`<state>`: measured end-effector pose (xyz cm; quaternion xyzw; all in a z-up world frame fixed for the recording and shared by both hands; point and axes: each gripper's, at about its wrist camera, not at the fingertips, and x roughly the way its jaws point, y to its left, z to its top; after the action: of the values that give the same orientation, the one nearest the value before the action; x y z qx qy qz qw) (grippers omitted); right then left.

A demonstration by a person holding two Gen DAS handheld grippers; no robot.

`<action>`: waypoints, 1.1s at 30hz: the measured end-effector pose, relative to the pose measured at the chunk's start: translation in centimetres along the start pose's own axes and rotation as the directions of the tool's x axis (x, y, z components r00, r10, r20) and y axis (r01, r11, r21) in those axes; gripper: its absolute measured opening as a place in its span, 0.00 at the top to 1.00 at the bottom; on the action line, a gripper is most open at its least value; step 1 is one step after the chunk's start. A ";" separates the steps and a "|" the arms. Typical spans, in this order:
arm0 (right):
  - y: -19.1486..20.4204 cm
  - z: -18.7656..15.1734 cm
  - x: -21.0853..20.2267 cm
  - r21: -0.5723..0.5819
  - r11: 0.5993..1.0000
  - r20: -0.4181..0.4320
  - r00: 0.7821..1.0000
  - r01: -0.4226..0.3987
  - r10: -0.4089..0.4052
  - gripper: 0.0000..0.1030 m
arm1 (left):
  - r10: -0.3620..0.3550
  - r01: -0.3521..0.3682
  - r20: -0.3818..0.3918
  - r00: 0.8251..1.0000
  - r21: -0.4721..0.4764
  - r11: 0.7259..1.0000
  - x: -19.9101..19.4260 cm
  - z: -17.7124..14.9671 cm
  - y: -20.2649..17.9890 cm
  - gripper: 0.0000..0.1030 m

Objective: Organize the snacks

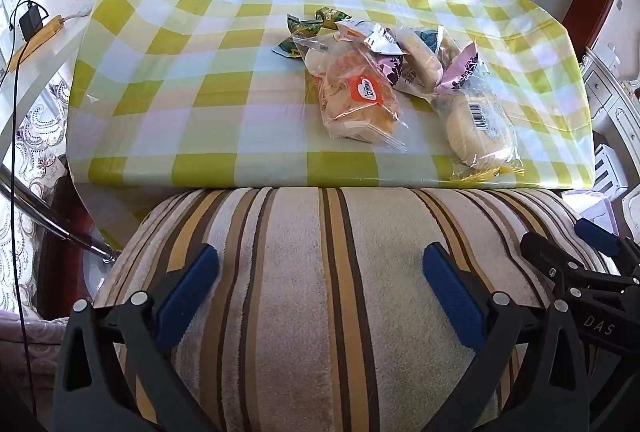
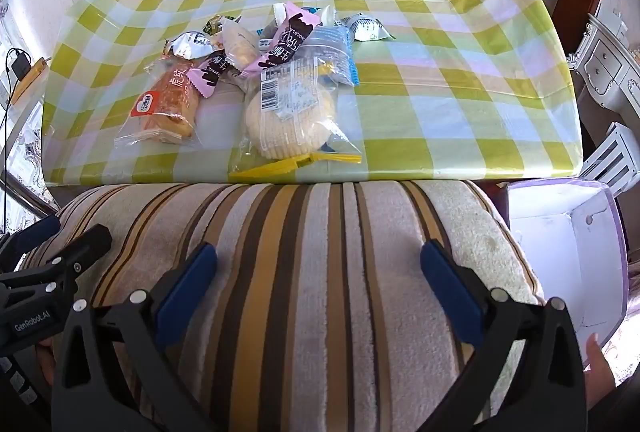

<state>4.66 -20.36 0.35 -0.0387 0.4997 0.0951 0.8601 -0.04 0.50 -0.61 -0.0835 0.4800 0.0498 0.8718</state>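
A heap of wrapped snacks lies on the green-checked table [image 1: 200,91]. Nearest are an orange-labelled bread pack [image 1: 356,99] [image 2: 166,103] and a round pale cake in clear wrap [image 1: 478,129] [image 2: 290,119]. Behind them sit pink chocolate wrappers [image 2: 286,39], a blue-edged bag [image 2: 334,51] and small green packets [image 1: 306,27]. My left gripper [image 1: 320,284] hangs open over a striped cushion [image 1: 320,272], well short of the snacks. My right gripper [image 2: 318,282] is open too, over the same cushion [image 2: 320,252], with nothing between its fingers. Each gripper shows at the other view's edge.
An open white box with a lilac rim [image 2: 576,256] stands to the right of the cushion, below the table edge. A chrome pole [image 1: 52,224] and a black cable [image 1: 16,111] are at the left. White furniture [image 2: 608,67] flanks the table's right side.
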 end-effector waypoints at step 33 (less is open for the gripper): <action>-0.3 -0.5 0.1 0.005 1.000 0.049 0.999 -0.007 0.007 0.01 | 0.056 -0.057 0.002 0.998 0.019 0.998 0.0 0.5 -1.2 0.04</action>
<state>4.37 -20.72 0.03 -0.0324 0.4787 0.0979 0.8719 0.57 -0.57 -0.22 -0.0617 0.4819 0.0700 0.8712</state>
